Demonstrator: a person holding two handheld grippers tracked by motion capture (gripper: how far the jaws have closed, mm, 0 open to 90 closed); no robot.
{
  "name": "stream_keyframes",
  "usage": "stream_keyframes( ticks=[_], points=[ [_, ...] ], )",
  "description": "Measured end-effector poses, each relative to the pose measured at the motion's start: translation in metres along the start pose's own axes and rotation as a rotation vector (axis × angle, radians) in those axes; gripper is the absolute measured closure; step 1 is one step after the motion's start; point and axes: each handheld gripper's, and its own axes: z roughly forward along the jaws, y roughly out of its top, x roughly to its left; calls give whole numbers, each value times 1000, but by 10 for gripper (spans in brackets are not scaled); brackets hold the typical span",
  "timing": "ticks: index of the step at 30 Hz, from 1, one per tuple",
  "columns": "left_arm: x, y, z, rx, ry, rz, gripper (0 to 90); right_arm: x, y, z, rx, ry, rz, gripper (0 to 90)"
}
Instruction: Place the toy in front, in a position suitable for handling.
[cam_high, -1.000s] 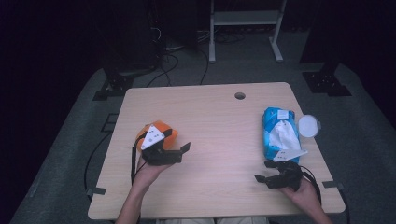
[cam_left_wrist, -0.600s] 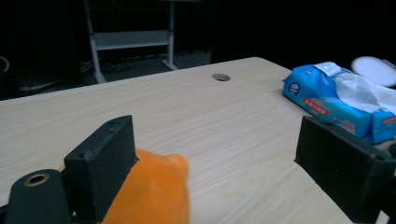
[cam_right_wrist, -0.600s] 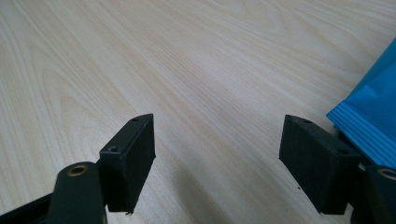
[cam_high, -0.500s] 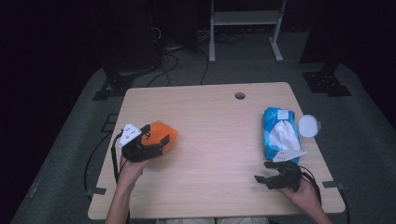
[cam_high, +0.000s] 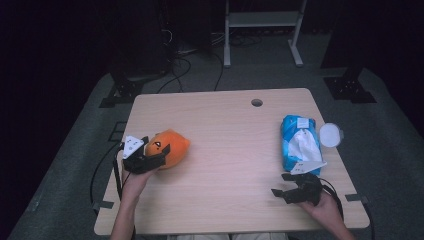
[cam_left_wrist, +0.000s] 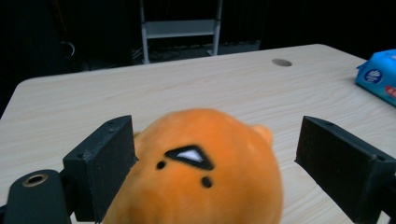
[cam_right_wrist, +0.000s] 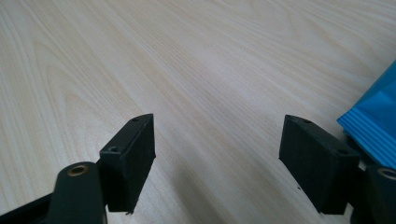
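Since a second ago, my left gripper (cam_high: 154, 152) has swung back toward the table's left edge, and the orange plush toy (cam_high: 167, 147) now sits between its jaws. On the wooden table (cam_high: 230, 145) those jaws are spread wide; one seems to touch the plush, the other stands clear. My right gripper (cam_high: 290, 185) rests open over bare wood, the blue wipes pack (cam_high: 300, 142) just beside it, a small white lid (cam_high: 331, 135) beyond.

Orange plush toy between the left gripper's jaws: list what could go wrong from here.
1. The left gripper is open around the orange plush toy, with a gap on one side; closing could nudge the toy sideways.
2. It's soft and rounded, so a pinch may squeeze it out.
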Motion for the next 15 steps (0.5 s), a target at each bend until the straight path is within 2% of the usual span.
stream_keyframes(
  ticks=[6,10,13,15],
  points=[
    [9,-10,6,35,2,-48,106,1,0,2,10,6,-2,257],
    [11,-18,12,78,17,-50,99,4,0,4,16,10,-9,258],
    [10,-23,15,73,26,-60,95,6,1,6,27,16,-19,259],
    [6,-24,17,69,30,-49,96,8,1,7,33,14,-33,260]
  ],
)
